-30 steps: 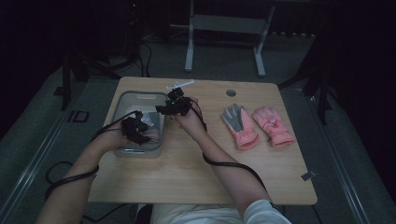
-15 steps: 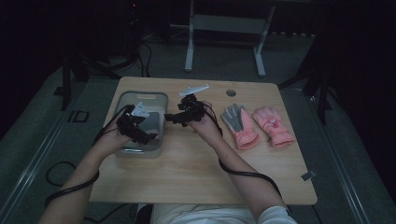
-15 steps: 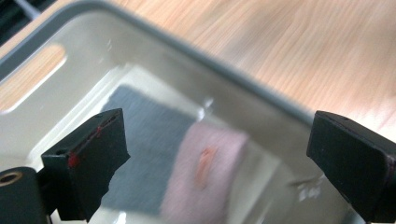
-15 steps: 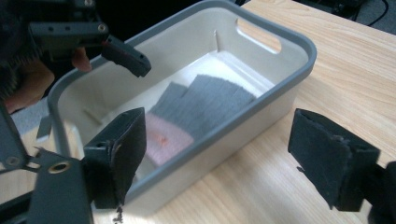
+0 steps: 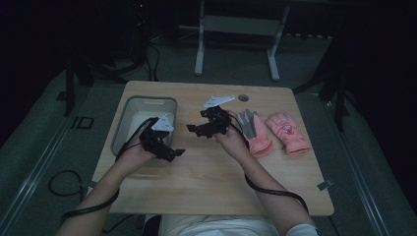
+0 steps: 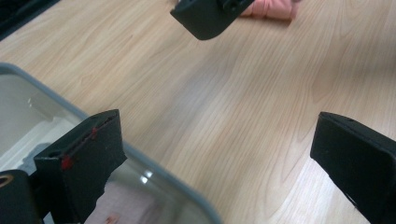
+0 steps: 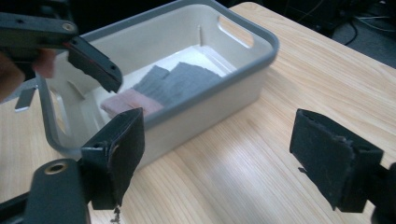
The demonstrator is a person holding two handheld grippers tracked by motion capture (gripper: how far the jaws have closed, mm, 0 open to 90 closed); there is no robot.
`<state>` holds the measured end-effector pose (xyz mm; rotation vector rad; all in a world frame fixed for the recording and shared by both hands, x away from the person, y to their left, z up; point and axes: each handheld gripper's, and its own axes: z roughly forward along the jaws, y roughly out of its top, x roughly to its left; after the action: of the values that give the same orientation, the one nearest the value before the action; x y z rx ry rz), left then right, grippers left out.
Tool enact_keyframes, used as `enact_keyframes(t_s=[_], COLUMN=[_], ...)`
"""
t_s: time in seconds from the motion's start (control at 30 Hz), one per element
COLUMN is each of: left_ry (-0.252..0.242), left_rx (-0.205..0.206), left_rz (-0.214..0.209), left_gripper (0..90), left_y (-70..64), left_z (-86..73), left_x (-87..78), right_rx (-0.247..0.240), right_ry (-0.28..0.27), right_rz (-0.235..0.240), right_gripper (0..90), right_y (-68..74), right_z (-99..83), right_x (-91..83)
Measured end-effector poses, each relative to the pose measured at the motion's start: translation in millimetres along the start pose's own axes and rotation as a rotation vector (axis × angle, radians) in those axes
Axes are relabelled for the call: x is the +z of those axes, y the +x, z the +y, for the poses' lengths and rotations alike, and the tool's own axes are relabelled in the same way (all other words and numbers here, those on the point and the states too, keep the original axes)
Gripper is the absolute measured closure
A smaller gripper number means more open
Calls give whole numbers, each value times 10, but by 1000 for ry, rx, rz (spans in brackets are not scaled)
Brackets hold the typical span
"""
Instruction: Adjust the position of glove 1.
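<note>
A grey bin [image 5: 129,118] stands at the table's left. Inside it lies a glove [image 7: 173,84] with grey fingers and a pink cuff. My left gripper [image 5: 172,151] hovers over the bin's near right corner, open and empty; its view shows the bin rim [image 6: 159,170] under its left jaw. My right gripper [image 5: 196,125] hangs just right of the bin [image 7: 224,100], open and empty, pointing at it. Two more pink gloves lie right of my right hand: one palm-up with a grey palm [image 5: 253,130], one fully pink [image 5: 287,132].
The wooden table [image 5: 211,182] has bare room in front of and between the grippers. A round hole [image 5: 243,98] sits near its far edge. Cables trail from both grippers off the near edge. Dark floor and a stand [image 5: 236,24] lie beyond.
My right gripper has moved from above the bin's far right corner to the right and nearer. My left gripper has shifted from over the bin toward its near right corner.
</note>
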<state>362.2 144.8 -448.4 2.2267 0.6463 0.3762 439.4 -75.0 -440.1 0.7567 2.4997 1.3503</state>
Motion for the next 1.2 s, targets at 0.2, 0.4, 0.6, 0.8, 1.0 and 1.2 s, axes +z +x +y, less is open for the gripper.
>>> enact_keyframes(t_s=[0.2, 0.4, 0.6, 0.8, 1.0, 1.2], left_ry=[-35, -73, -87, -81, -78, -68], left_rx=[29, 50, 53, 52, 36, 12], left_rz=[-20, -62, -95, -132, -162, -164], left_gripper=[15, 10, 10, 10, 10, 11], left_y=[-187, -371, -492, -608, -695, -783], left_z=[71, 97, 108, 59, -27, -188], left_x=[63, 188, 318, 455, 596, 716], right_rx=[64, 80, 45, 51, 65, 66], right_ry=[11, -30, -37, -39, -39, -15], right_rz=[-23, -17, -57, -101, -139, -201], right_gripper=[144, 134, 225, 404, 475, 507], right_y=[-81, -132, -189, -336, -543, -775], right_z=[-109, -202, -278, -367, -485, -624], right_x=[-156, -310, -481, -676, -857, -1020])
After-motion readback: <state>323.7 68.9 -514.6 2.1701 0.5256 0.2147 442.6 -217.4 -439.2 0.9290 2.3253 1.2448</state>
